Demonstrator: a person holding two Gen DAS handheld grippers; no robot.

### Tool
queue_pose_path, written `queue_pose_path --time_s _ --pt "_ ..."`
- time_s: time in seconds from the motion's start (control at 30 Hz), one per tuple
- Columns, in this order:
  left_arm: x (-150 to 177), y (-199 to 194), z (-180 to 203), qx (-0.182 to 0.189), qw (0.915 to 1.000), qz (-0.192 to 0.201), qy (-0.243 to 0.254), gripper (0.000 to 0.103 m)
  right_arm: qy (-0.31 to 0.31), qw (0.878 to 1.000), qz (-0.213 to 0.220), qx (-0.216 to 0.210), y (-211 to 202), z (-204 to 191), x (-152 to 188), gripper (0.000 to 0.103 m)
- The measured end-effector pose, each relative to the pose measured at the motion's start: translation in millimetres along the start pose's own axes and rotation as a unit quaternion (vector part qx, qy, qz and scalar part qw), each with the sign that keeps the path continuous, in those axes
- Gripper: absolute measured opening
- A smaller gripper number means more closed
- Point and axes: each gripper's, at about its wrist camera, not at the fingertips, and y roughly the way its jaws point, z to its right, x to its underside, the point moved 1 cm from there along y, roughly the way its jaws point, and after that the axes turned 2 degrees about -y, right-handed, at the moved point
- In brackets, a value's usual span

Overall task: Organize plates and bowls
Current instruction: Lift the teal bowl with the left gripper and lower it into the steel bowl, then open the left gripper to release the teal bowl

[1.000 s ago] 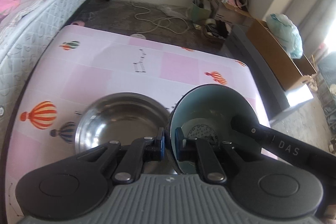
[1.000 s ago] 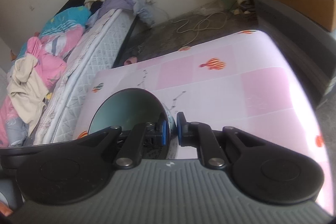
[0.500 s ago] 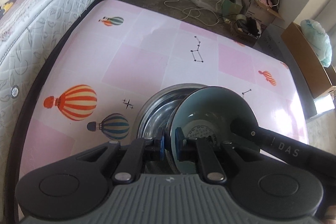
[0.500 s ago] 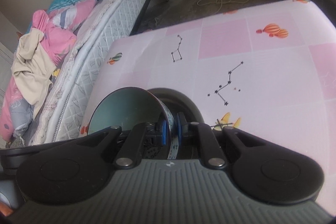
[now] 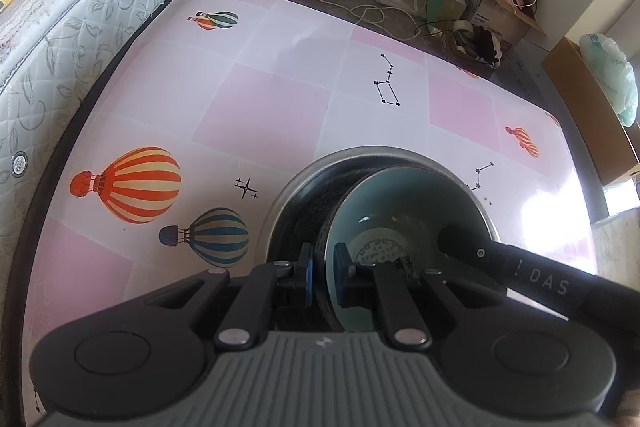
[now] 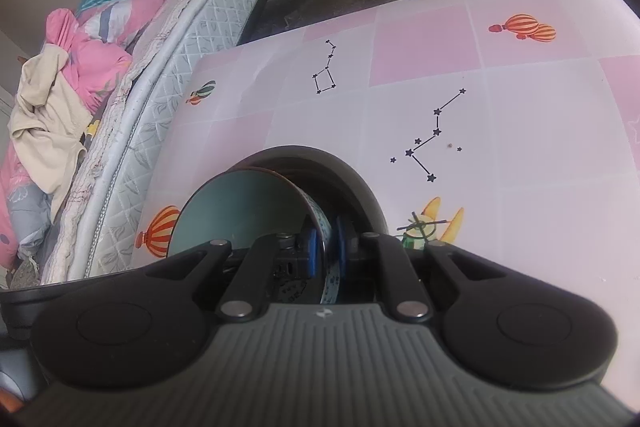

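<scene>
1. The left tool (image 5: 323,273) is clamped on the teal bowl's (image 5: 400,203) rim.
2. The right tool (image 6: 325,251) is clamped on the opposite rim.
3. The teal bowl sits tilted inside the steel bowl (image 5: 304,179) on the pink worktop (image 5: 260,99).

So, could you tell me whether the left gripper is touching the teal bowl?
Touching: in the left wrist view, the left gripper has its blue pads pressed on both sides of the teal bowl rim.
</scene>
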Motion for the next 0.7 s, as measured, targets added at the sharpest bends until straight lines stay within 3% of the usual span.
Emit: queue_pose_path --time_s 0.2,0.43,0.7 --pt "2.4 4.1 -0.7 0.001 0.9999 0.008 0.008 0.011 -0.008 1.0 0.007 0.002 3.9 -0.3 1.9 0.009" --pt "1.5 -0.7 -3.5 0.025 0.9995 0.017 0.001 0.028 -0.024 1.0 0.018 -0.002 1.2 -2.7 0.9 0.012" --pt "5.7 -28.3 8.0 0.037 0.9972 0.049 0.043 0.046 -0.011 0.999 0.047 -0.025 -25.0 1.5 -5.3 0.016"
